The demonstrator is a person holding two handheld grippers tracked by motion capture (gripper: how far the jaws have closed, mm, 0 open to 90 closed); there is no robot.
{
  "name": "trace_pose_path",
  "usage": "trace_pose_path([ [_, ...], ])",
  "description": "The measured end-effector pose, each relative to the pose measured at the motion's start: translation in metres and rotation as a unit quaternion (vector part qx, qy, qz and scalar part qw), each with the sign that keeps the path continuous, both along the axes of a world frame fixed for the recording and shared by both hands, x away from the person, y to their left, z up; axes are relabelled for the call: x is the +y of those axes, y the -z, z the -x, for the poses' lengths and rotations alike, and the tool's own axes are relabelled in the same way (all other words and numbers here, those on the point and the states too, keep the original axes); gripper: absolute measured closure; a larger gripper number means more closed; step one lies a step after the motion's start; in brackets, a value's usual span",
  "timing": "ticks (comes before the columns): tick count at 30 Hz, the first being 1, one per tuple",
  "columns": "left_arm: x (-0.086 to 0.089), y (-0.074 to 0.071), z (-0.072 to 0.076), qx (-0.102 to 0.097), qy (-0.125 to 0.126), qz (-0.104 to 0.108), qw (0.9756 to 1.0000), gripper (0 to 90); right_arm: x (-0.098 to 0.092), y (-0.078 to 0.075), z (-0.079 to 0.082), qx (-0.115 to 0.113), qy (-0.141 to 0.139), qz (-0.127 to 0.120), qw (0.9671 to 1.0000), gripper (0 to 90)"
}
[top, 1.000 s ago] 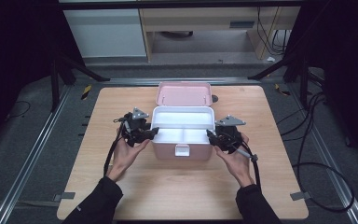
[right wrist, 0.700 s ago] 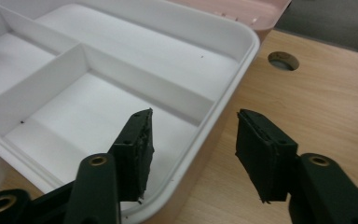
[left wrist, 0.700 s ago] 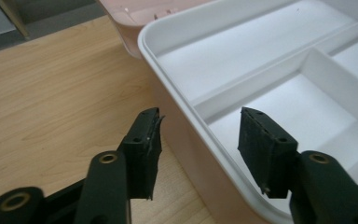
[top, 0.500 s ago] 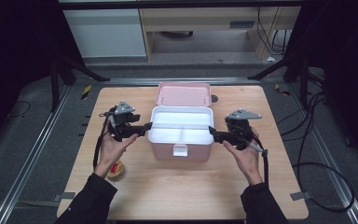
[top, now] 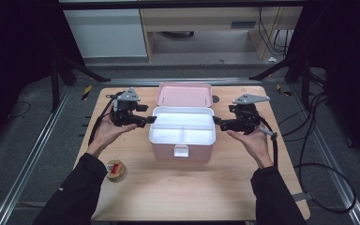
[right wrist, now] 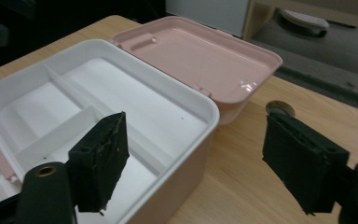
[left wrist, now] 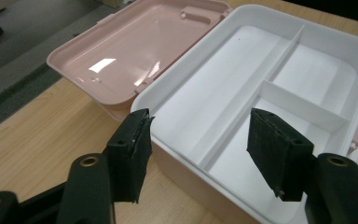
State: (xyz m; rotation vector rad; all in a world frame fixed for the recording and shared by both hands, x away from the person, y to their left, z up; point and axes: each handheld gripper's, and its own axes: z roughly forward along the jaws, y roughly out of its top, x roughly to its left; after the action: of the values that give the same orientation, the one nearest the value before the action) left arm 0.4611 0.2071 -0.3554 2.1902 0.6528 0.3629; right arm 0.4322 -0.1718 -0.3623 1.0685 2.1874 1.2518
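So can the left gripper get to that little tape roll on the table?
Probably yes. The left gripper is open and holds nothing, and the tape roll lies on bare table beside that forearm, with nothing between them.

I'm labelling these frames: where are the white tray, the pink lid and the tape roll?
white tray (top: 183, 119), high view, floor of its long back compartment.
pink lid (left wrist: 135, 44), left gripper view, glossy inner face.
tape roll (top: 115, 170), high view, its top.

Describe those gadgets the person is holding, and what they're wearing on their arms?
Each hand carries a black two-jaw tool: the left gripper and right gripper. Both have flat, blocky black pads with brass-coloured rivets, a grey three-cornered plate on top, and a black cable trailing away. The sleeves are dark and long.
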Motion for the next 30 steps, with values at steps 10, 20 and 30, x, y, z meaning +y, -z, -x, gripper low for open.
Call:
trace_pose_path([
  [10,-0.02,0.001,-0.021,0.02,0.068,-0.095,0.9929,44.2,0.015,-0.016,-0.029,0.0,-0.109,0.064,0.992,35.0],
  [20,-0.026,0.007,-0.031,0.038,0.104,-0.13,0.9853,53.5,0.046,-0.01,-0.037,0.029,-0.233,0.159,0.9589,48.0],
  [30,-0.036,0.017,-0.035,0.054,0.141,-0.164,0.9749,64.0,0.054,0.009,-0.049,0.072,-0.263,0.248,0.9295,60.4],
])
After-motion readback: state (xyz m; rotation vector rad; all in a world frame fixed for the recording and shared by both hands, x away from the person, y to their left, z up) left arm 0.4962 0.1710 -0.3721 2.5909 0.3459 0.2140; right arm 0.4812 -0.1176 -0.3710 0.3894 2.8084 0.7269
